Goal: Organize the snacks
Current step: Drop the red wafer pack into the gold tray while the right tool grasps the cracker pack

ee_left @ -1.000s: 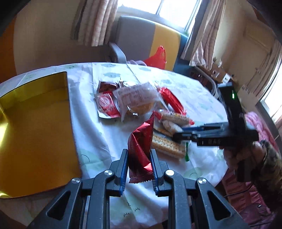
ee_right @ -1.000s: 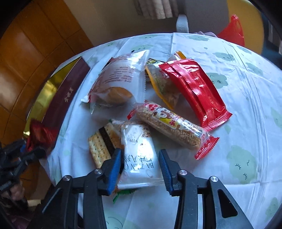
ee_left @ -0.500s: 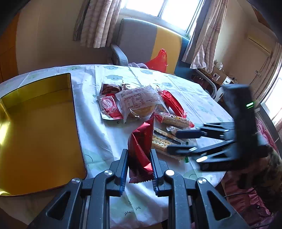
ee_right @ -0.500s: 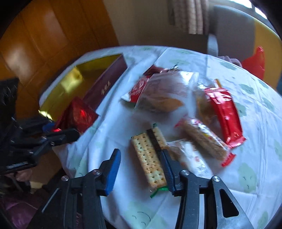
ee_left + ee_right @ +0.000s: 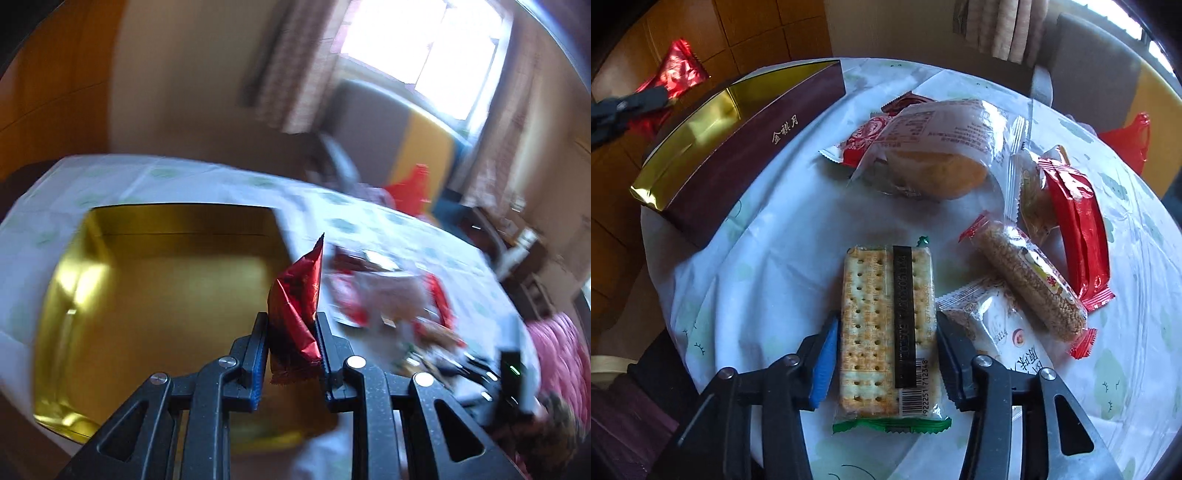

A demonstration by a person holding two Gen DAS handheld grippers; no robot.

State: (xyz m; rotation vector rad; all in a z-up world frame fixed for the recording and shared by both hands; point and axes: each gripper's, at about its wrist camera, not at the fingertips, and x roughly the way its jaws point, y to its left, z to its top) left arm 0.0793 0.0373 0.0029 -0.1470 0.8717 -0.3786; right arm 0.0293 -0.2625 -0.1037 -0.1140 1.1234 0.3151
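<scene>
My left gripper [image 5: 291, 343] is shut on a red foil snack packet [image 5: 297, 295] and holds it above the near right part of the open gold-lined box [image 5: 166, 295]. In the right wrist view the same packet [image 5: 677, 70] hangs beyond the box [image 5: 738, 147], which has a dark maroon side. My right gripper [image 5: 886, 347] is open, its jaws on either side of a cracker packet [image 5: 886, 332] that lies flat on the tablecloth. I cannot tell if the fingers touch it.
Other snacks lie on the round table [image 5: 775, 240]: a wrapped bun [image 5: 942, 147], a red-white packet [image 5: 864, 140], a grain bar [image 5: 1030, 280], a long red packet [image 5: 1078, 225] and a white packet [image 5: 1004, 332]. A chair [image 5: 1097, 70] with a red bag [image 5: 1126, 140] stands behind.
My left gripper has swung left with the red packet, from over the tablecloth to over the gold box. My right gripper has moved from the white packet to straddle the cracker packet.
</scene>
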